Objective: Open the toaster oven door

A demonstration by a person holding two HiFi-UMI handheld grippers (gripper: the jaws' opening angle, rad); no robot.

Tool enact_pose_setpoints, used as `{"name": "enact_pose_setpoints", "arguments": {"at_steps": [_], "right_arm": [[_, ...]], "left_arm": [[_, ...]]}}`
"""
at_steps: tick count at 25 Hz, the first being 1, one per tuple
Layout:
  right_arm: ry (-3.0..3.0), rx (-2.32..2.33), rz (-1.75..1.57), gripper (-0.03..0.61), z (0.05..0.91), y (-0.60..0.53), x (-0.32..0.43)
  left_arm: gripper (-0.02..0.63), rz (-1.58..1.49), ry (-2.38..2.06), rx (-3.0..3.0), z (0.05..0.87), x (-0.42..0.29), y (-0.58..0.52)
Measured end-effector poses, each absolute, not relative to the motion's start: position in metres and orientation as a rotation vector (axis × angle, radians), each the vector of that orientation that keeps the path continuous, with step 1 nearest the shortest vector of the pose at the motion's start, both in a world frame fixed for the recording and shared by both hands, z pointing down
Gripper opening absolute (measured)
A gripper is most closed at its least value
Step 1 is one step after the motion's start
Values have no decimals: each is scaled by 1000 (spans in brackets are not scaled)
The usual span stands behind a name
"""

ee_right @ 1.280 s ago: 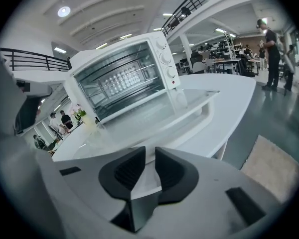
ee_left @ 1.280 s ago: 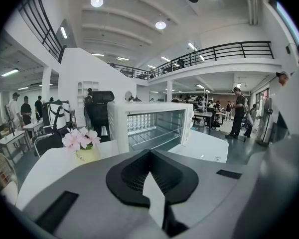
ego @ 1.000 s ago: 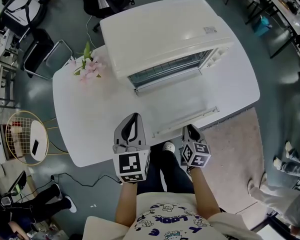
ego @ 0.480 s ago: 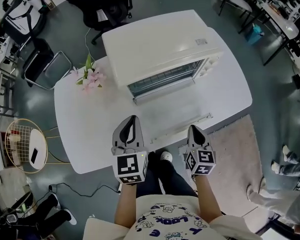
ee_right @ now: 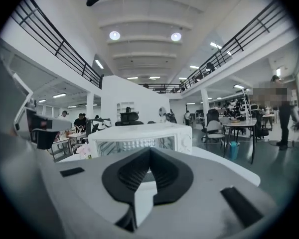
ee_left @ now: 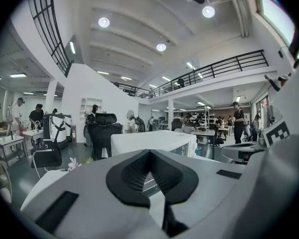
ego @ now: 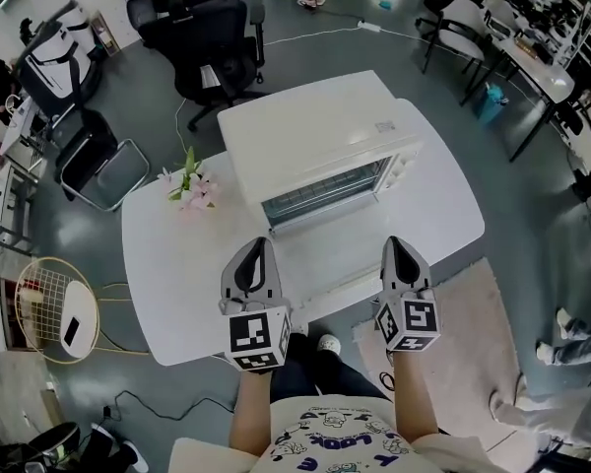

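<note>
Plainly, the toaster oven [ego: 310, 136] sits toward 12 o'clock on the white worktop [ego: 167, 264], its door [ego: 335, 252] folded down flat toward 6 o'clock. The left tongs [ego: 260, 246] at 7 o'clock and the right tongs [ego: 395, 245] at 5 o'clock are both pinched together, empty.

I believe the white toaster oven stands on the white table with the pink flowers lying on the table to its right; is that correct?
Not quite: the pink flowers lie to the left of the toaster oven, not to its right, as the head view shows. The rest holds: the oven stands on the white table, and the flowers lie on that same table.
</note>
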State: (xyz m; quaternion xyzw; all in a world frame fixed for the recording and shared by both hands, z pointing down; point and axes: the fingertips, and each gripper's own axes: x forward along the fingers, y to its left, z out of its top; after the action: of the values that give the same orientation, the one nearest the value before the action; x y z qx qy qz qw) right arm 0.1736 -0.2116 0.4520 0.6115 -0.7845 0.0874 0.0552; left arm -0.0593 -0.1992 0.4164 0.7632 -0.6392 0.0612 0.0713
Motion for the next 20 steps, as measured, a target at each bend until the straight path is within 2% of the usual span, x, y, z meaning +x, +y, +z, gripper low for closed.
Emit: {"name": "enact_pose_setpoints", "arguments": {"at_steps": [10, 20], "right_arm": [[-2458, 1920, 39, -3, 371, -220, 161], [-2514, 1962, -56, -3, 327, -226, 153]], "left_arm": [[3, 70, -1990, 2358, 359, -70, -197], [3, 2, -2034, 2378, 328, -81, -199]]}}
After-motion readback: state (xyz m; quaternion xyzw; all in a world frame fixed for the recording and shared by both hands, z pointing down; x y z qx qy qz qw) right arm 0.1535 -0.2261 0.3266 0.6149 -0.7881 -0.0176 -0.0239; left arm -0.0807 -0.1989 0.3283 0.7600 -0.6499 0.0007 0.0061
